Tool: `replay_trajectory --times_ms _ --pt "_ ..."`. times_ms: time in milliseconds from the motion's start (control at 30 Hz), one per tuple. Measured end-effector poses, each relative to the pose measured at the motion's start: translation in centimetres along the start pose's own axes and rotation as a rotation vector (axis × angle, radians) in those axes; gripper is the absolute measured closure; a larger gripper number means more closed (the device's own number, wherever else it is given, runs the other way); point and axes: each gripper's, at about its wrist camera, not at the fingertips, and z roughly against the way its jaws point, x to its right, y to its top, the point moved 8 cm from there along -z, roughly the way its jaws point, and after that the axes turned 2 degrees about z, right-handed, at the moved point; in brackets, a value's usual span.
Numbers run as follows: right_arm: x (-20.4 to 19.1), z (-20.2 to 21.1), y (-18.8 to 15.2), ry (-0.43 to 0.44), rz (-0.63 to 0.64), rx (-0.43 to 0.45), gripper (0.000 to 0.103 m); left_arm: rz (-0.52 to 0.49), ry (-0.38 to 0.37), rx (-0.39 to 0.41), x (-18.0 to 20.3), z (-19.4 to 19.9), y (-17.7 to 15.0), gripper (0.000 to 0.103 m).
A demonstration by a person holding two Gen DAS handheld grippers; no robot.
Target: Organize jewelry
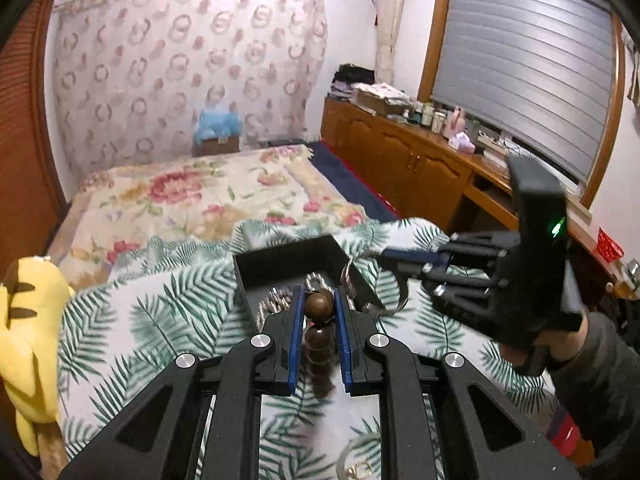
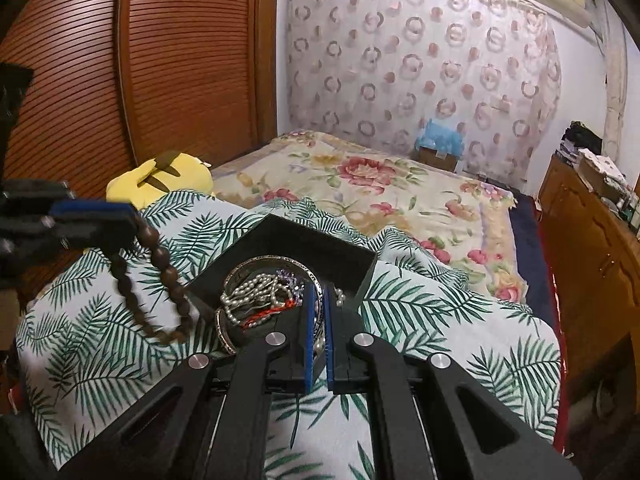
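Observation:
A black open box (image 2: 320, 246) sits on the palm-leaf cloth, also in the left wrist view (image 1: 288, 258). It holds a pearl string (image 2: 256, 290), silver bangles (image 2: 240, 276) and a red cord. My left gripper (image 1: 319, 306) is shut on a brown wooden bead bracelet (image 1: 319, 308); the bracelet hangs in a loop left of the box in the right wrist view (image 2: 160, 280). My right gripper (image 2: 319, 300) is shut on a thin silver bangle (image 2: 319, 312) at the box's near edge; in the left view the bangle (image 1: 394, 304) hangs from that gripper (image 1: 380, 255).
A yellow plush toy (image 1: 24, 340) lies at the left of the cloth. A floral bedspread (image 2: 380, 184) lies beyond. A wooden cabinet (image 1: 400, 152) with clutter runs along the right. Another bangle and a small ring (image 1: 360, 468) lie on the cloth near me.

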Motion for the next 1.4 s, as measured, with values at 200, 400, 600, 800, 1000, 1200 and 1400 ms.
replay_trajectory --times_ms 200,400,600,800,1000,1200,1400 --pt "-0.1 -2.6 -0.3 0.009 0.004 -0.033 0.098 -0.007 0.022 0.020 -0.8 -0.5 1.9 0.089" --pt "-0.6 -4.2 -0.9 0.026 0.008 -0.055 0.097 0.001 0.032 0.018 -1.6 -1.7 3.1 0.089" --pt "-0.7 -4.1 -1.1 0.047 -0.011 -0.049 0.097 0.007 0.021 0.001 -1.7 -3.4 3.5 0.089" --pt "-0.5 -2.1 -1.6 0.041 -0.031 -0.024 0.097 0.019 0.010 -0.022 -1.7 -5.0 3.2 0.089" --pt "-1.1 0.2 -3.3 0.048 -0.043 -0.021 0.097 0.033 -0.001 -0.041 -1.6 -5.8 2.8 0.089" --pt "-2.5 1.5 -5.1 0.072 -0.044 -0.043 0.097 0.014 -0.001 -0.040 -1.0 -5.3 2.2 0.089" --pt "-4.1 2.2 -7.6 0.101 -0.055 -0.078 0.097 0.005 0.000 -0.057 -0.4 -4.4 0.4 0.089"
